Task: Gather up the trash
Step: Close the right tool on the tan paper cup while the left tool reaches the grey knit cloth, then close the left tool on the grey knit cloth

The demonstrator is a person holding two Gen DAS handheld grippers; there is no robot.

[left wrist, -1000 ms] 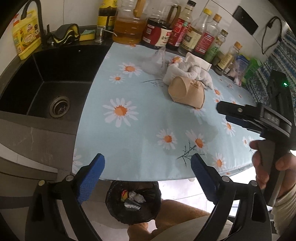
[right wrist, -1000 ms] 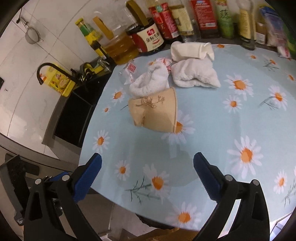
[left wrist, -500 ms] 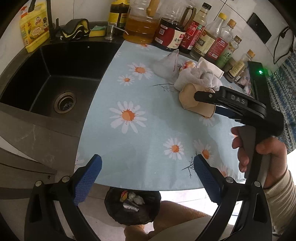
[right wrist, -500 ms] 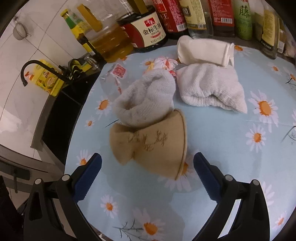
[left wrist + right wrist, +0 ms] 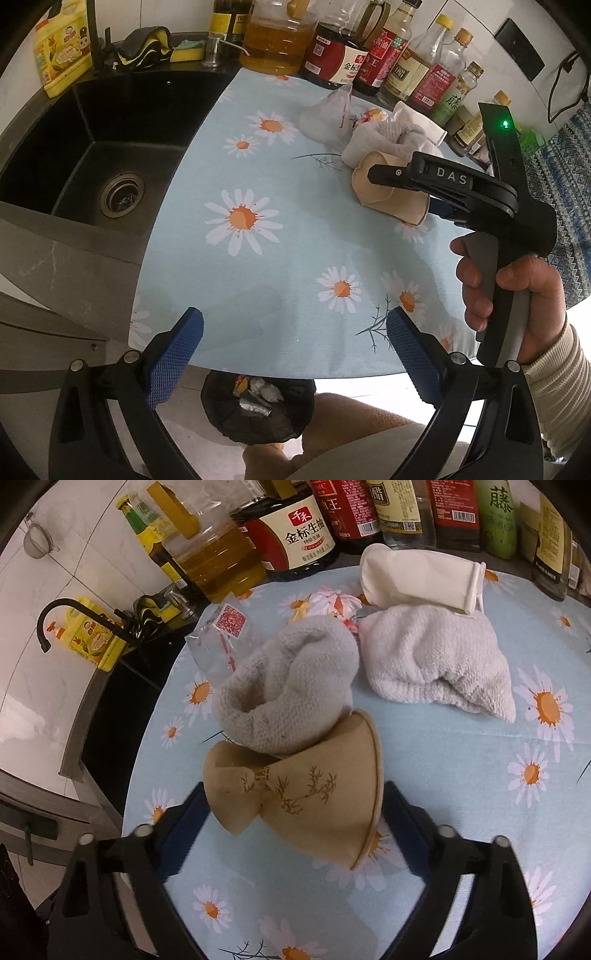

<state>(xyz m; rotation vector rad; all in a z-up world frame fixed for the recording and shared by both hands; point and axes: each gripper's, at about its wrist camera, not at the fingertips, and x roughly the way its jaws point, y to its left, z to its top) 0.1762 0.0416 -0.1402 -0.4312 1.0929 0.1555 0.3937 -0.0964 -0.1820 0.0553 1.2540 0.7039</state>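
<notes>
A crushed tan paper cup (image 5: 295, 786) lies on its side on the daisy-print tablecloth (image 5: 461, 775), leaning against a grey-white cloth (image 5: 291, 686). My right gripper (image 5: 295, 812) straddles the cup; its jaws are closing, with the blue pads (image 5: 188, 812) close to the cup's sides and no squeeze visible. In the left wrist view the same cup (image 5: 384, 192) sits between the right gripper's (image 5: 402, 195) fingers, held by a person's hand (image 5: 517, 295). My left gripper (image 5: 293, 354) is open and holds nothing, hovering at the table's near edge above a black-bagged bin (image 5: 258, 410) that holds scraps.
A second cloth (image 5: 436, 661), a white rolled item (image 5: 417, 576), a clear wrapper (image 5: 218, 642) and a flowered wrapper (image 5: 332, 602) lie behind the cup. Sauce and oil bottles (image 5: 369, 55) line the back. A black sink (image 5: 92, 147) lies to the left. A person's knee (image 5: 351, 417) is beside the bin.
The right gripper moved forward and down onto the paper cup, and its jaws narrowed around it. The left gripper stayed near the table edge, open.
</notes>
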